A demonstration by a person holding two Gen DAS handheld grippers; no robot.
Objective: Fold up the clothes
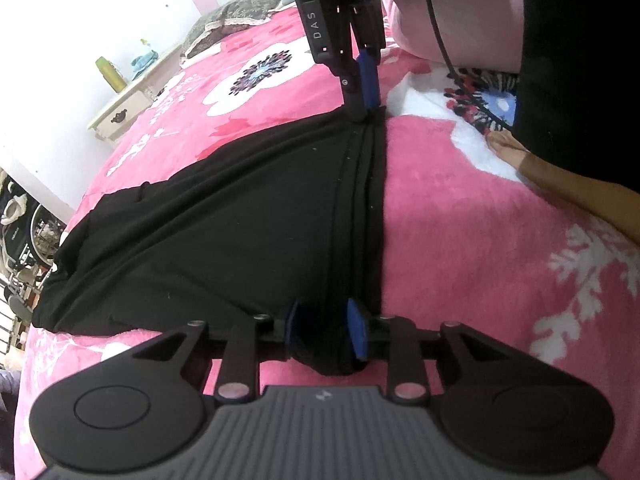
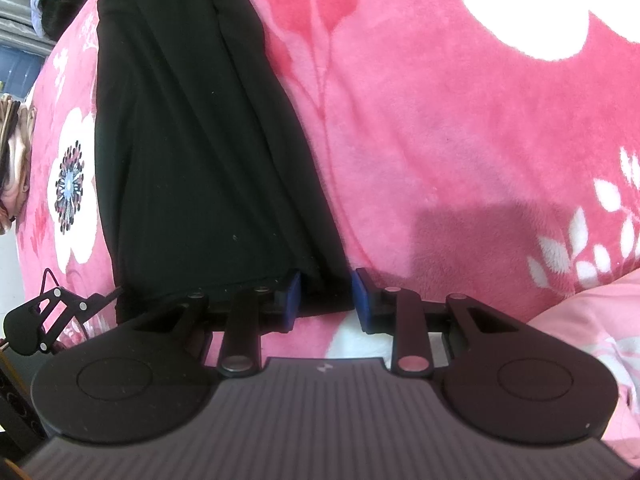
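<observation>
The black garment (image 1: pixel 224 216) lies on the bed, on a pink flowered blanket (image 1: pixel 460 240), and one edge of it is stretched in a straight line between the two tools. The left tool (image 1: pixel 326 332) has its blue pads (image 1: pixel 358 330) narrow around a bunch of the cloth at the near corner, so it holds the garment. The right tool (image 1: pixel 366 92) reaches down at the far end of the same edge and pinches the cloth there; in its own view a strip of cloth sits between the pads (image 2: pixel 362 300), though the gap looks a little wider than the cloth. This is my first worry: if the right grip is loose, the corner can slip out when the edge is lifted, and the fold becomes crooked. The edge shows several layers stacked together, so a tool may hold only the upper ones and the lower ones stay behind. Also the blanket is fluffy and may drag the cloth into wrinkles. A cable (image 1: pixel 440 40) hangs near the right tool and could catch.
</observation>
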